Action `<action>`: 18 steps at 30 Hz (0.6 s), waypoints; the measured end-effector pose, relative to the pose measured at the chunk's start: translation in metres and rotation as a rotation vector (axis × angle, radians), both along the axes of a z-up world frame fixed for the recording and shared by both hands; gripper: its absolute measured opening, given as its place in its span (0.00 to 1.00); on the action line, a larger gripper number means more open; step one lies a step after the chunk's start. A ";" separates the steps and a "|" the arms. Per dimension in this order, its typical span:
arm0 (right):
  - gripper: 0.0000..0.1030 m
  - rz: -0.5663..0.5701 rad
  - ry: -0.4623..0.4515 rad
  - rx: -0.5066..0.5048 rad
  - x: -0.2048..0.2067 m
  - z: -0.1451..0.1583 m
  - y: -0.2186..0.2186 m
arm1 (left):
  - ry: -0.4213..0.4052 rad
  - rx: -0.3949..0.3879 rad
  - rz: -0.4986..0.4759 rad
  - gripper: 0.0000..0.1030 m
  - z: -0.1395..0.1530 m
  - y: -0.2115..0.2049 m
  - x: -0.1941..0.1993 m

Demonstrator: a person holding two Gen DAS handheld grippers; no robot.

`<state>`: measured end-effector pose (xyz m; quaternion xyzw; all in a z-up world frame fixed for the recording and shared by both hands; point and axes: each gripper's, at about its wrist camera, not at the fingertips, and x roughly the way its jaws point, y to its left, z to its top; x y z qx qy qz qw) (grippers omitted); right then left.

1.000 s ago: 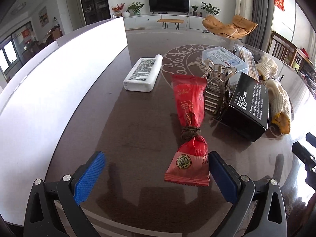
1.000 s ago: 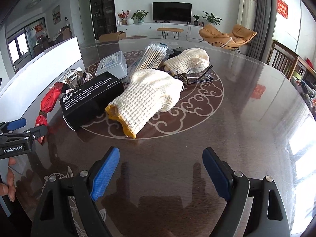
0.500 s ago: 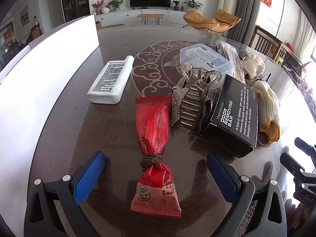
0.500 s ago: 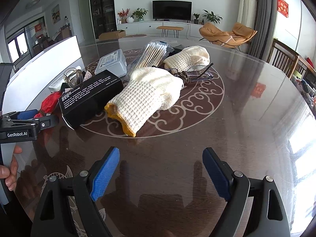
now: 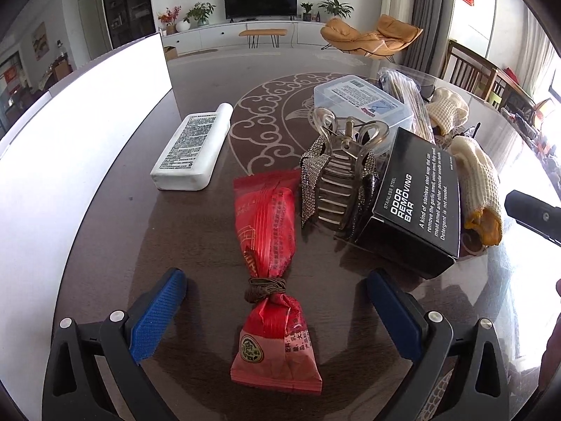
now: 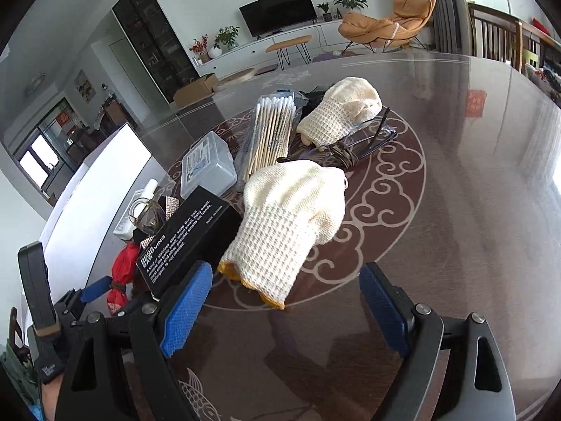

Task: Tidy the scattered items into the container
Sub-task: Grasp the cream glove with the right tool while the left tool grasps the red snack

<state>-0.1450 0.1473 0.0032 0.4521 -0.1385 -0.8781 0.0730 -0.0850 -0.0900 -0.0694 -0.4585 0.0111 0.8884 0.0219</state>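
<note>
A red snack packet (image 5: 271, 273) tied with a brown band lies on the dark table, between the open fingers of my left gripper (image 5: 273, 310). Beside it stand a hair claw clip (image 5: 338, 182), a black box (image 5: 419, 196), a white tube (image 5: 191, 152) and a clear plastic box (image 5: 361, 105). My right gripper (image 6: 285, 307) is open just in front of a cream knitted glove (image 6: 291, 224). A second glove (image 6: 342, 114), cotton swabs (image 6: 271, 133) and glasses (image 6: 364, 140) lie behind. The white container (image 5: 70, 161) stands at the left.
The right gripper's tip (image 5: 533, 215) shows at the right edge of the left wrist view. The left gripper (image 6: 87, 298) shows at the lower left of the right wrist view. Chairs (image 5: 470, 70) stand past the table's far right edge.
My left gripper has swung to centre on the red packet and moved closer. My right gripper has tilted and moved forward toward the near glove. Both stay open.
</note>
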 end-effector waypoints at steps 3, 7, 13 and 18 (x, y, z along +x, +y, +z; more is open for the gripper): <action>0.84 -0.057 -0.043 0.080 -0.026 -0.010 -0.014 | 0.003 0.000 0.004 1.00 0.000 -0.001 0.001; 0.81 -0.084 -0.002 0.116 -0.038 -0.014 -0.012 | 0.003 0.001 0.005 1.00 0.000 -0.001 0.001; 0.47 0.021 0.030 0.215 -0.017 -0.012 0.005 | 0.008 -0.002 0.026 1.00 0.000 0.000 0.004; 0.48 0.064 0.088 0.275 0.008 -0.015 0.014 | 0.012 0.001 0.026 1.00 -0.001 -0.001 0.005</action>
